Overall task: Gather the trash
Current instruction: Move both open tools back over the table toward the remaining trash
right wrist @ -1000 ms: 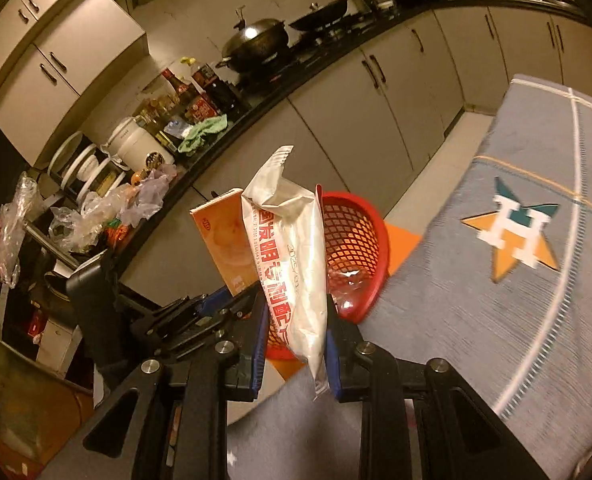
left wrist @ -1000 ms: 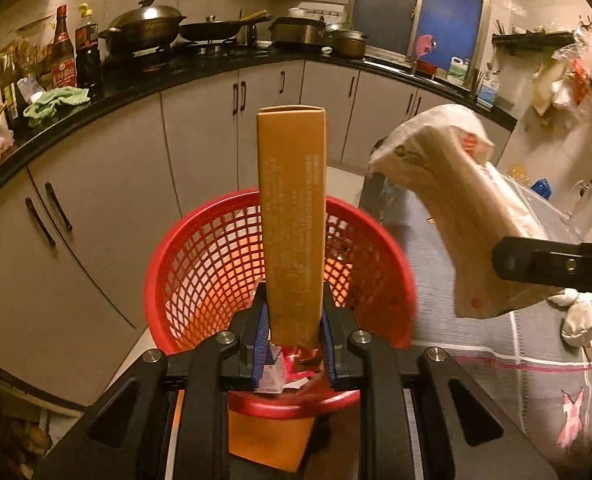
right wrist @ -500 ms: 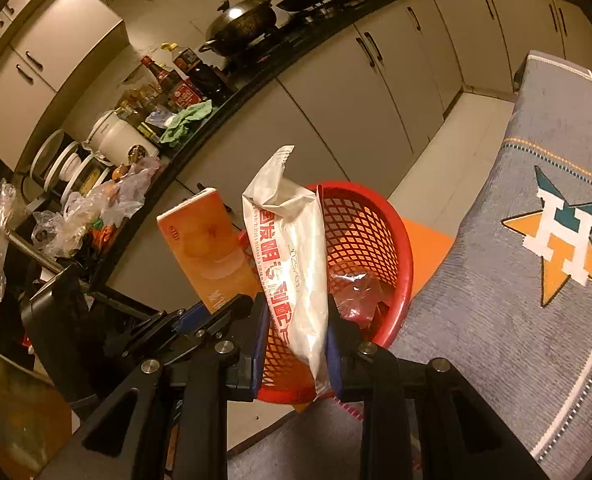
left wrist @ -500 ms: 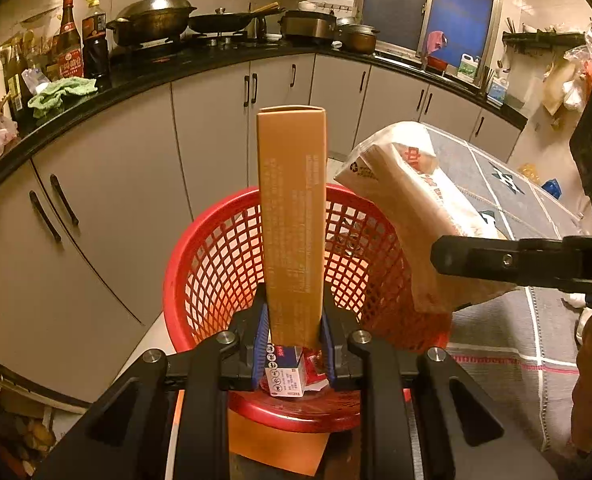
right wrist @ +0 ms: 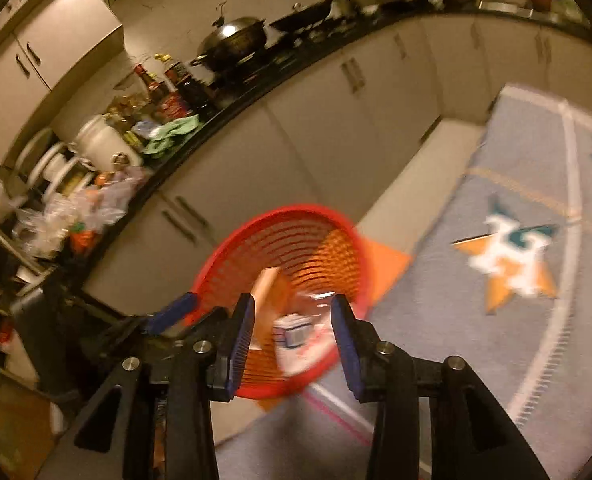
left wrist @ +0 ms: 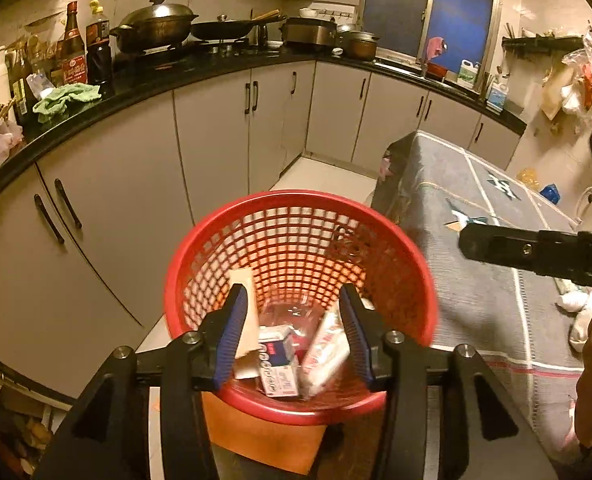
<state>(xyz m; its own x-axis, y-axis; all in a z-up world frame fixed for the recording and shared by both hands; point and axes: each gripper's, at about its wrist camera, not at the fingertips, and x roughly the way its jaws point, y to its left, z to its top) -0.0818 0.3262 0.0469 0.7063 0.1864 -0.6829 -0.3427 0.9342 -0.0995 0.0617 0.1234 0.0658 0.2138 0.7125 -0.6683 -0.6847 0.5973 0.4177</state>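
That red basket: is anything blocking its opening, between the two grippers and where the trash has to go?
Nothing visible does. The red basket is open-topped, right below the left gripper and right gripper. Both jaws have just been opening, gripping nothing; the orange box and white wrapper already lie inside.

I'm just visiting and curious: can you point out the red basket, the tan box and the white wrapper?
red basket point(left wrist: 375, 224): left wrist view, on its far rim.
tan box point(left wrist: 243, 280): left wrist view, on its upper end inside the basket.
white wrapper point(left wrist: 325, 350): left wrist view, on its middle, inside the basket.
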